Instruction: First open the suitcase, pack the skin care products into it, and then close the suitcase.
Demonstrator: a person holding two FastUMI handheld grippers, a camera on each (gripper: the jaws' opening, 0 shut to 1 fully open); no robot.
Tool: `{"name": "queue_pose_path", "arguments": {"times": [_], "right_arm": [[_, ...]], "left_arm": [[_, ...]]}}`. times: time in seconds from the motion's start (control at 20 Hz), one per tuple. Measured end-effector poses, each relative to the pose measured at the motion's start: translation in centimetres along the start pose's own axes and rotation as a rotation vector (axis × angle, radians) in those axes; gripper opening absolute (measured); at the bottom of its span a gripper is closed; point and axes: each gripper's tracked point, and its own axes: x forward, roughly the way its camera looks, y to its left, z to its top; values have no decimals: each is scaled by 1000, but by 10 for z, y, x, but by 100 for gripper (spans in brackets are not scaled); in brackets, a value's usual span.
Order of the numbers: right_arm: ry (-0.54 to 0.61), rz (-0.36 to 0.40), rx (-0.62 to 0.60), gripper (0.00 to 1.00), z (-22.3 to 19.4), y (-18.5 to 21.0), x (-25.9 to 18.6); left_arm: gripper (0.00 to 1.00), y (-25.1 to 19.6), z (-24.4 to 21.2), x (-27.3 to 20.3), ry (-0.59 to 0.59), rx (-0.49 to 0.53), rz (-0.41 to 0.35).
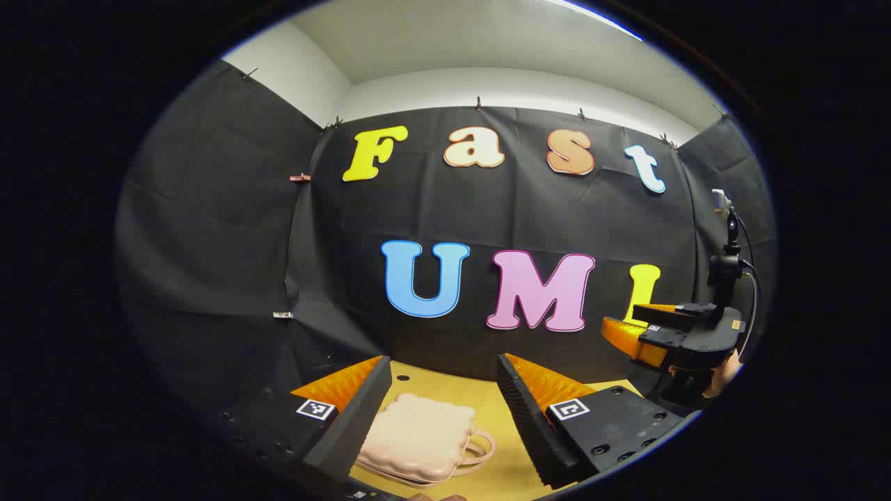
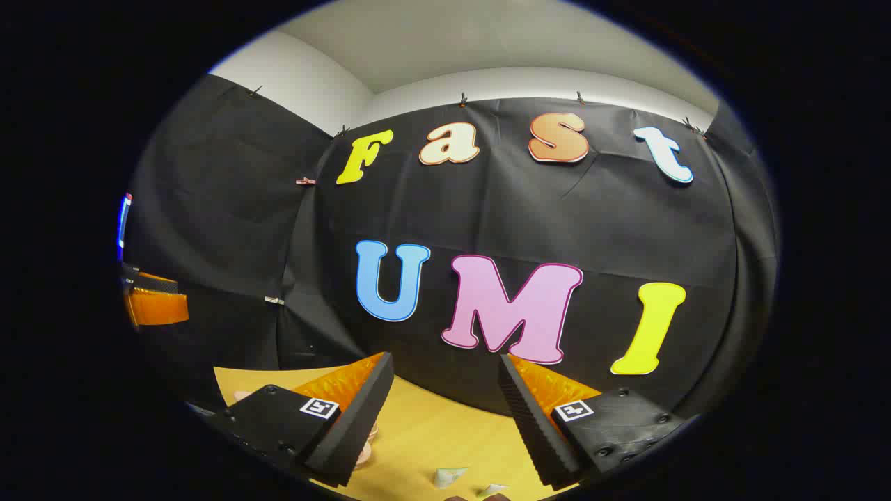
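Both views ride high, facing the booth's back wall across the counter's (image 1: 452,383) far edge, sharing that wall.

Both rigs look alike: each hand-held gripper, left (image 1: 440,390) and right (image 2: 445,386), has a chunky black body with round screws, a small square black-and-white marker per side, and ribbed wedge fingers (image 1: 523,407).
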Motion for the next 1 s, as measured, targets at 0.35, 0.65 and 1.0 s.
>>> {"name": "queue_pose_path", "arguments": {"times": [0.35,0.65,1.0], "right_arm": [[15,-66,-44,96,-2,-17,-27],[-5,-138,-59,96,7,-34,-49],[25,-230,-86,96,3,-53,-75]], "left_arm": [[96,-7,-18,14,41,9,-105],[96,-41,-13,31,18,24,-218],[96,-88,-60,62,166,-8,-379]]}}
